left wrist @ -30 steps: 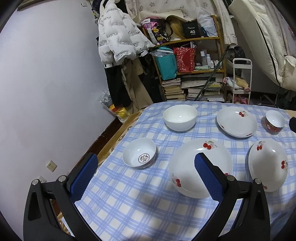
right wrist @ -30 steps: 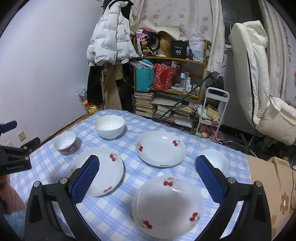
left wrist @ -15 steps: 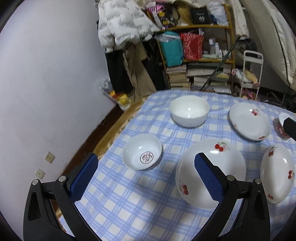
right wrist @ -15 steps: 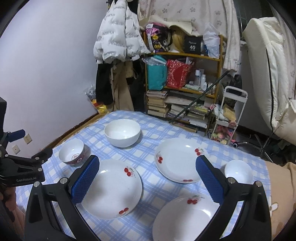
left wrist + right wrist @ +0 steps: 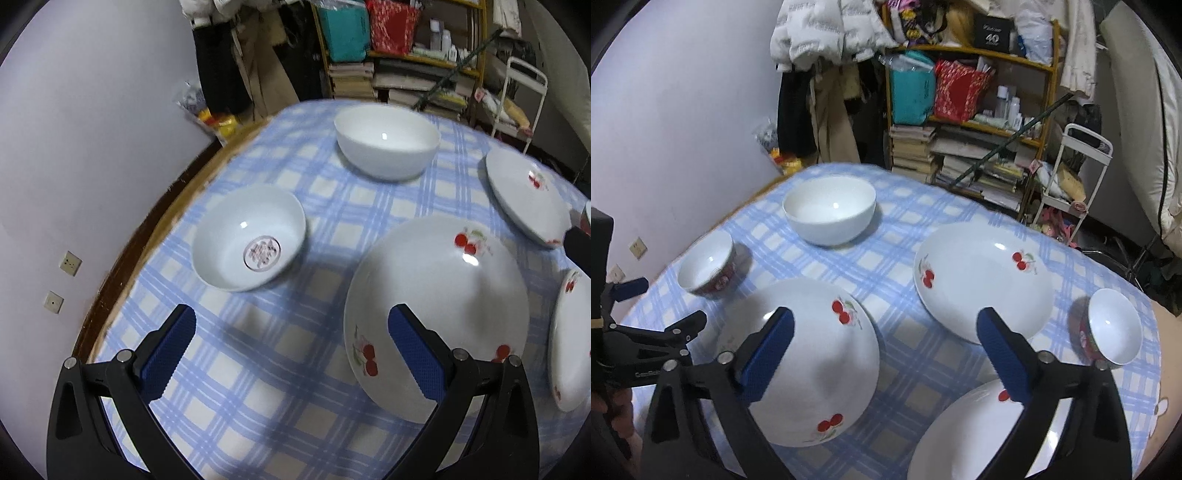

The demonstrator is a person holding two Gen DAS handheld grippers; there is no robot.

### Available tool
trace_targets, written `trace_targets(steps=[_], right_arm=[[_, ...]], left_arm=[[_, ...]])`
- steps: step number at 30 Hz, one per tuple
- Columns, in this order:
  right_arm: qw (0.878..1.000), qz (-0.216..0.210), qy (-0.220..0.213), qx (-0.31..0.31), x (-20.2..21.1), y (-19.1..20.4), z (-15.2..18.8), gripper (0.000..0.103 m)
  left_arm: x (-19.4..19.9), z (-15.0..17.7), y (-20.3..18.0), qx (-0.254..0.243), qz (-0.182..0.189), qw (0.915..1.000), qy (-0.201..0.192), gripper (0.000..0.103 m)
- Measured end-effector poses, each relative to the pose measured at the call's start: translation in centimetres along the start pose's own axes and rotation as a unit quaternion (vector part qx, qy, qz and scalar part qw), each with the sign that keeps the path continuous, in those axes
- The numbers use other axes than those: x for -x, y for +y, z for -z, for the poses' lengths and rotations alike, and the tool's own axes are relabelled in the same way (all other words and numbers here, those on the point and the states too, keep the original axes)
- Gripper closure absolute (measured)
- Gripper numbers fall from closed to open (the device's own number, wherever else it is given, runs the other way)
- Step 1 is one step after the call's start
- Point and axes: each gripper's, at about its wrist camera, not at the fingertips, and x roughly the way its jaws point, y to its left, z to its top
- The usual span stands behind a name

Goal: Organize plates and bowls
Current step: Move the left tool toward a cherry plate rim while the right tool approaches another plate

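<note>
Both our grippers hang spread and empty over a table of scattered plates and bowls.

Our left gripper (image 5: pixel 291 341), fingers wide apart, hovers above the blue checked tablecloth (image 5: pixel 266 369), between the small patterned bowl (image 5: pixel 249 247) and the near cherry plate (image 5: pixel 437 314), touching neither. Our right gripper (image 5: pixel 884 341) is likewise open over that same plate (image 5: pixel 809 362) and a second cherry plate (image 5: pixel 982 280). The large white bowl (image 5: pixel 829 210) sits at the far edge, a red-sided bowl (image 5: pixel 1112 330) to the right, a third plate (image 5: pixel 964 435) nearest. Behind stand a cluttered shelf (image 5: pixel 975 110) and hanging coats (image 5: pixel 827 33).
</note>
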Motion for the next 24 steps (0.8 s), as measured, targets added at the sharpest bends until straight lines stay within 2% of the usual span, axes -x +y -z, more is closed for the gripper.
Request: trace_targets(steps=[7, 11, 14, 20, 24], right_arm=[[0.999, -0.018, 0.031, 0.000, -3.4, 0.5, 0.9, 0.007], [0.999, -0.020, 0.041, 0.002, -4.6, 0.8, 1.4, 0.008], [0.998, -0.027, 0.051, 0.000, -5.1, 0.9, 1.6, 0.009], [0.998, -0.021, 0.061, -0.005, -6.1, 0.8, 2.1, 0.019], [0.997, -0.026, 0.078, -0.013, -7.0, 0.4, 2.4, 0.032]], left_arm=[[-2.4, 0.6, -1.1, -0.004, 0.021, 0.9988, 0.044, 0.001], [-2.9, 0.6, -1.6, -0.012, 0.014, 0.9988, 0.046, 0.001], [-3.7, 0.9, -2.0, -0.013, 0.012, 0.9976, 0.067, 0.001], [-4.6, 1.3, -2.5, -0.023, 0.005, 0.9964, 0.082, 0.001], [-5.1, 1.4, -2.3, -0.009, 0.024, 0.9954, 0.093, 0.001]])
